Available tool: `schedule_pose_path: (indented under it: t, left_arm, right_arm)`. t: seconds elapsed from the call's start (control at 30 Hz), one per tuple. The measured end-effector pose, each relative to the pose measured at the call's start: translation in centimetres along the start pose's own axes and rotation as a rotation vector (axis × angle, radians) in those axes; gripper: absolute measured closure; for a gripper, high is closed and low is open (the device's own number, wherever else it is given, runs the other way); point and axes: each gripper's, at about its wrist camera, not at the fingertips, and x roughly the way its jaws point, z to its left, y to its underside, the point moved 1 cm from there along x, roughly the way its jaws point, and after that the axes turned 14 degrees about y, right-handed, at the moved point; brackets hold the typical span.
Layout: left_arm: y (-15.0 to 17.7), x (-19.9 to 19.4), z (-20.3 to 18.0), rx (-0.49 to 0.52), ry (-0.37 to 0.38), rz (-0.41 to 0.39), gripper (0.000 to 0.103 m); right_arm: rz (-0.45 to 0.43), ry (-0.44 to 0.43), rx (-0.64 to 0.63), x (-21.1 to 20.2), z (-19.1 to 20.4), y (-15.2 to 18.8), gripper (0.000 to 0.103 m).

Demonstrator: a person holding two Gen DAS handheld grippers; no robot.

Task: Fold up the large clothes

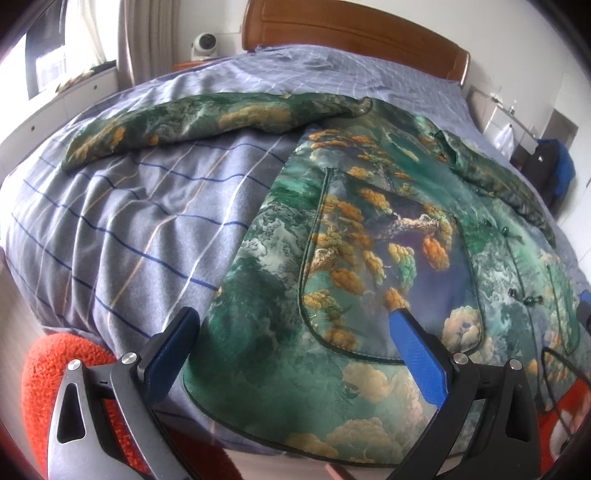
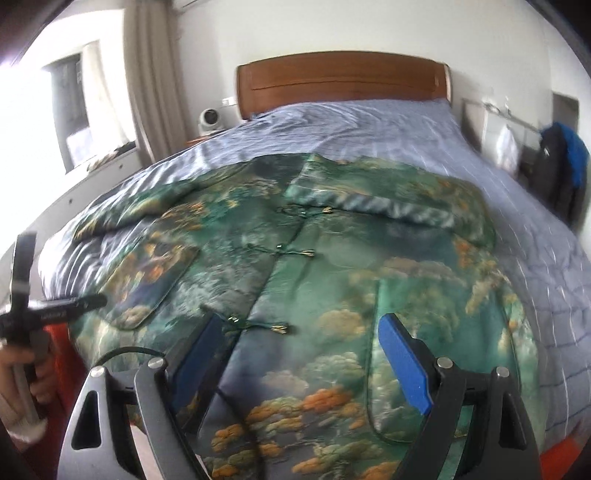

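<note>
The green padded jacket with orange tree print (image 1: 369,229) lies ahead of me, its length toward the wooden headboard (image 1: 354,33). My left gripper (image 1: 291,332) and right gripper (image 2: 299,339) both stand apart over its hem. The 1 outspread sleeve (image 1: 207,118) is on my left side.

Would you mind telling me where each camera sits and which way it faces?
Left wrist: on the left gripper at the bed's foot, facing the headboard over the jacket's left half; both fingers show, open.
Right wrist: on the right gripper, facing likewise over the jacket's front; its fingers and the left hand show.
Shared: jacket, bed, headboard.

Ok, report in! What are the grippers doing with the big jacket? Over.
Left gripper open, right gripper open, both empty. Jacket flat on bed, one sleeve out. Nothing blocking.
</note>
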Motion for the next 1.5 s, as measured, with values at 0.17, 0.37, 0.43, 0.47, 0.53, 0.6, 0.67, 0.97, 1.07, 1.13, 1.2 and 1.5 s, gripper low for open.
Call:
schedule_pose_path:
  t: [0.17,0.37,0.43,0.47,0.53,0.6,0.67,0.97,1.07,1.13,1.2,1.5]
  left_arm:
    - [0.0,0.3,0.0,0.001,-0.009,0.002,0.001]
    - [-0.6,-1.1,-0.3,-0.002,0.008,-0.026,0.001]
    - [-1.0,-1.6,-0.7,0.011,0.013,-0.036,0.001]
    - [-1.4,-1.8,-0.9,0.023,0.015,-0.036,0.001]
    - [-2.3,-2.2,-1.4,0.057,0.018,-0.025,0.001]
    - [-3.5,-2.5,-1.8,0.102,0.010,-0.007,0.001]
    - [-5.2,-2.8,-1.6,0.143,-0.008,0.017,0.001]
    - [-16.0,-5.5,10.7,-0.102,0.055,0.013,0.001]
    - [-19.5,-6.3,16.6,-0.255,0.111,-0.031,0.001]
    - [-21.3,-6.3,20.7,-0.359,0.073,-0.051,0.001]
    - [-22.2,-5.8,24.6,-0.443,0.057,-0.060,0.001]
    - [-18.4,0.9,34.2,-0.655,-0.155,0.054,0.004]
  right_arm:
    - [-0.021,-0.032,0.008,-0.1,0.1,0.7,0.017]
    - [-0.006,-0.030,0.021,0.3,-0.3,0.9,0.017]
    - [-0.002,-0.029,0.020,0.4,-0.3,1.0,0.017]
    - [0.000,-0.031,0.019,0.5,-0.2,1.0,0.017]
    - [0.002,-0.034,0.012,0.5,0.0,1.0,0.017]
    - [-0.002,-0.037,0.004,0.5,0.2,0.9,0.017]
    - [-0.003,-0.039,-0.004,0.5,0.3,1.0,0.017]
    - [-0.018,-0.025,0.010,0.0,-0.3,0.9,0.017]
    - [-0.009,-0.026,0.008,0.1,-0.4,1.0,0.017]
    - [-0.003,-0.030,0.009,0.3,-0.3,1.0,0.017]
    - [-0.003,-0.031,0.007,0.3,-0.2,0.9,0.017]
    - [0.017,-0.040,-0.030,0.7,0.9,1.3,0.017]
